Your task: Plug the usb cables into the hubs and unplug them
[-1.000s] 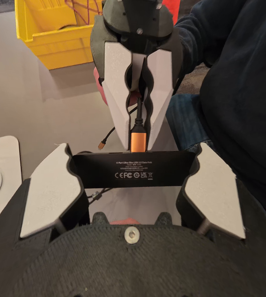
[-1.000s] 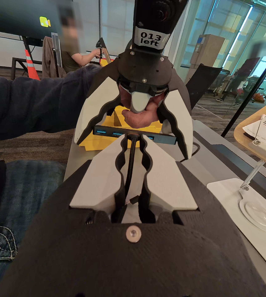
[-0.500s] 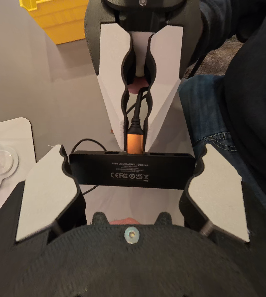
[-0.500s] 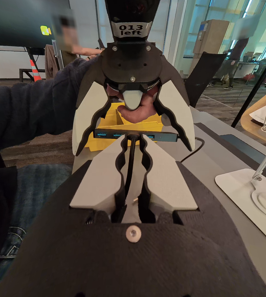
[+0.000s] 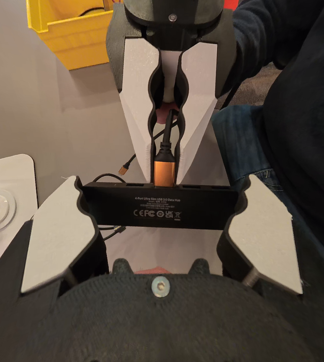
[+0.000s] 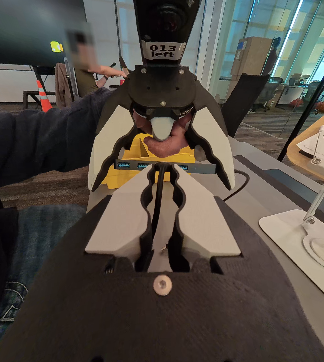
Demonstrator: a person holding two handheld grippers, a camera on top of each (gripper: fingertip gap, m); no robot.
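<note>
The left claw [image 5: 159, 203] grips the hub [image 5: 158, 208] by its two short ends, one finger on each end. The hub is a flat black bar lying crosswise at the centre of the left wrist view, held above the grey desk [image 5: 39, 121]. Its port edge faces away from the left camera.

The right claw [image 5: 164, 168] enters from the top of that frame, its two white fingers closed on the plug [image 5: 164, 173]. The plug has an orange metal shell and a black strain relief. Its front end sits in the second port from the left of the hub edge; the neighbouring ports are empty. The black cable [image 5: 168, 127] runs up from the plug between the fingers.

In the right wrist view, the hub [image 6: 200, 168] lies level across mid-frame, with blue ports visible on either side of the right claw [image 6: 162, 170]. The cable [image 6: 158, 197] passes down the gap between the claw's fingers.

A loose orange connector [image 5: 123, 170] hangs just left of the right claw's tips. A yellow bin [image 5: 75, 35] stands on the desk at upper left. A white stand base [image 5: 10, 176] lies at the left edge.
</note>
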